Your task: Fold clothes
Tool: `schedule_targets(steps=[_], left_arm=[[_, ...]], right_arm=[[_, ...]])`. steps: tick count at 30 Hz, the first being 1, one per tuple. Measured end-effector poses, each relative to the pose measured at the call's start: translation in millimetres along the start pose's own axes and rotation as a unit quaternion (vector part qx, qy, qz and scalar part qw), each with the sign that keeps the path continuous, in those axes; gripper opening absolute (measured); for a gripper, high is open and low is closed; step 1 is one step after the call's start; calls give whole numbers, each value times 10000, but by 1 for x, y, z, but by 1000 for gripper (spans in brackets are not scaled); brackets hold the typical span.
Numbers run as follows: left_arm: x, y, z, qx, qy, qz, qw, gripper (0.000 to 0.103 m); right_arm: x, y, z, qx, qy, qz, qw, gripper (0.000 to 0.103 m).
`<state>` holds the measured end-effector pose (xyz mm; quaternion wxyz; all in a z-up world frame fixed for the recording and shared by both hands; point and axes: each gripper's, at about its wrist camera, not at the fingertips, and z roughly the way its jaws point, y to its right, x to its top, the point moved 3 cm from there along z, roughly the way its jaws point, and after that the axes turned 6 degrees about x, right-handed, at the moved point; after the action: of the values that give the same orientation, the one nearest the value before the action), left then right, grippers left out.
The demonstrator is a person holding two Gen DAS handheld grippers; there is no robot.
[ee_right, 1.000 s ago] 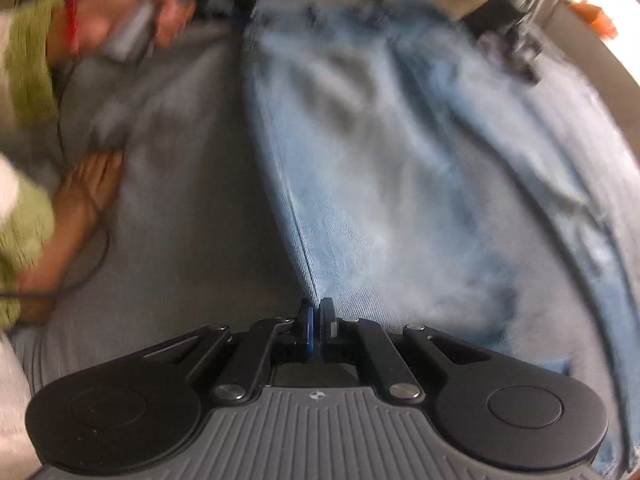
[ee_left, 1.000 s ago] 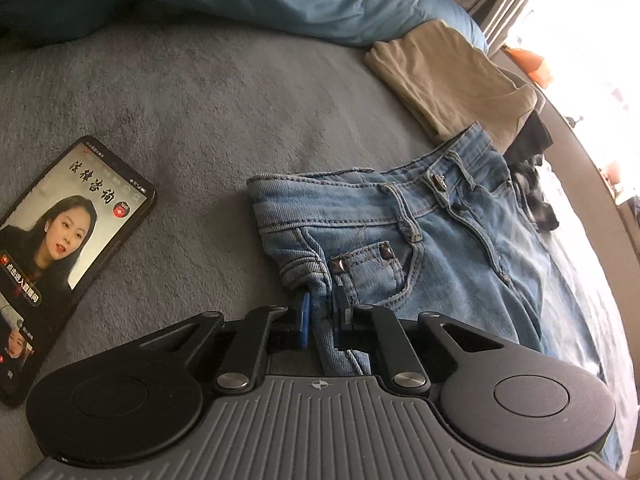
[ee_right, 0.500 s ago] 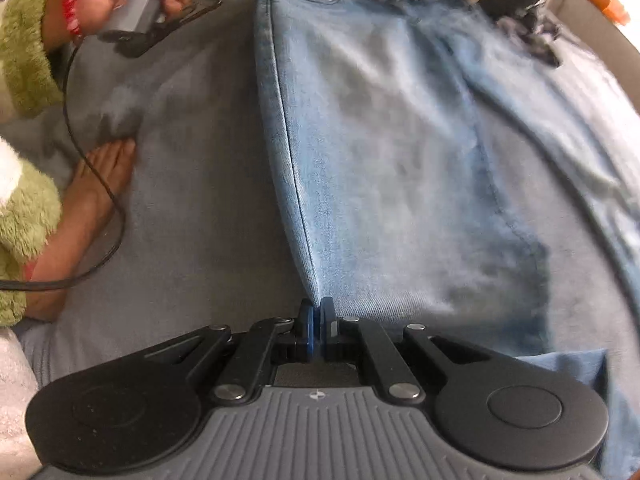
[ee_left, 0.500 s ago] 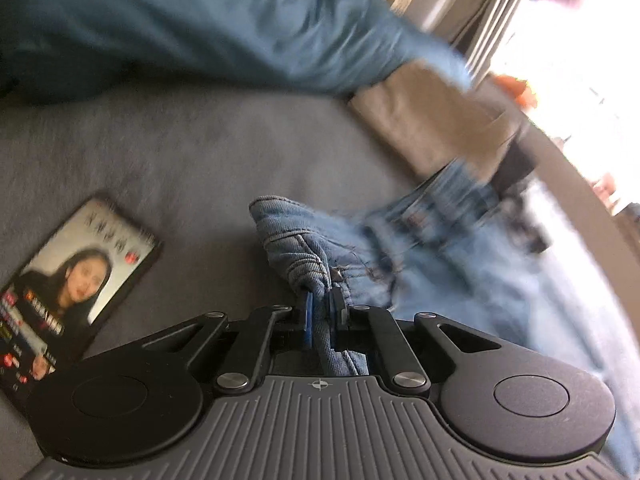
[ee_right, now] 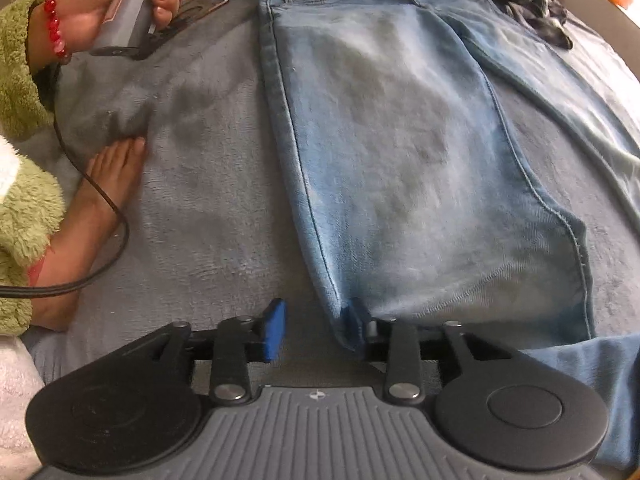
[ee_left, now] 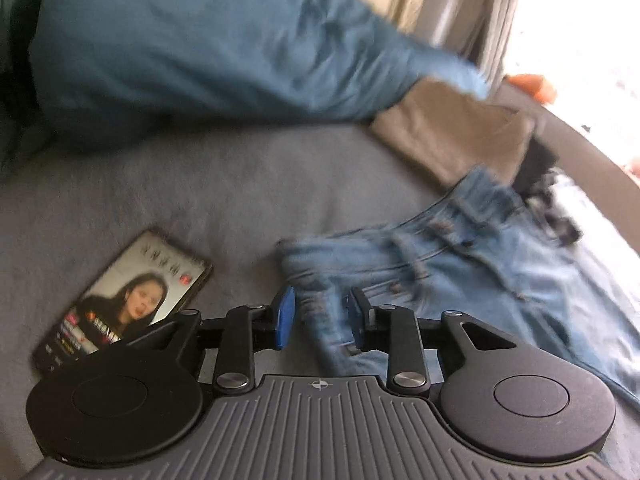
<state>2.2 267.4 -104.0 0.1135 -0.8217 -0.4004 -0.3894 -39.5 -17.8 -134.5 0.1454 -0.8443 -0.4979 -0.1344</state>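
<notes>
Left gripper [ee_left: 320,318]: 2 blue-padded fingers spread wide, the waistband corner of the jeans [ee_left: 460,276] lying loose between them on the grey blanket [ee_left: 200,184], a phone [ee_left: 128,300] just beside. Right gripper [ee_right: 316,330]: fingers equally parted at the hem of the jeans [ee_right: 400,152], gripping nothing.

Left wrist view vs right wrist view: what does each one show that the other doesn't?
Left wrist only: the lit phone screen, blue pillow and folded tan garment, plus the left gripper, jaws open around the waistband corner. Right wrist only: the full jeans leg, the person's hand, bare foot, and the right gripper, jaws open at the hem. Both: the jeans on the grey blanket.
</notes>
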Motion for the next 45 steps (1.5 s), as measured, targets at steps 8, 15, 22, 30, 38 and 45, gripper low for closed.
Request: schedule_targets(steps=[8,15,22,30,38,45], left_arm=[[-35,106,-40,-1524,-42,1913,9696,33],[-108,175,-63,-2328,-463,3570,9034,33],[-165,188,-80,-2628,-695,4255,8631,34],[-179,186,-79,-2304,-671,4338,8684,35],[-178,186,-79,-2233,-802,4175,8772,35],[-180,184,-81,-2210,-773,4217,8760,36]], right_arm=[[1,51,-54,411,1059,1483,9824,40],[-93,168,-127,-43,2469,4583,8538,42],[-257,259,-153,-549,3352,7453,5737,43],[-302,292,-143,-665,3250,7891,5170,46],[-297,301,-117,-86,3300,7821,5285,47],[-286,293,-132,-366,3519,7461,5641,17]])
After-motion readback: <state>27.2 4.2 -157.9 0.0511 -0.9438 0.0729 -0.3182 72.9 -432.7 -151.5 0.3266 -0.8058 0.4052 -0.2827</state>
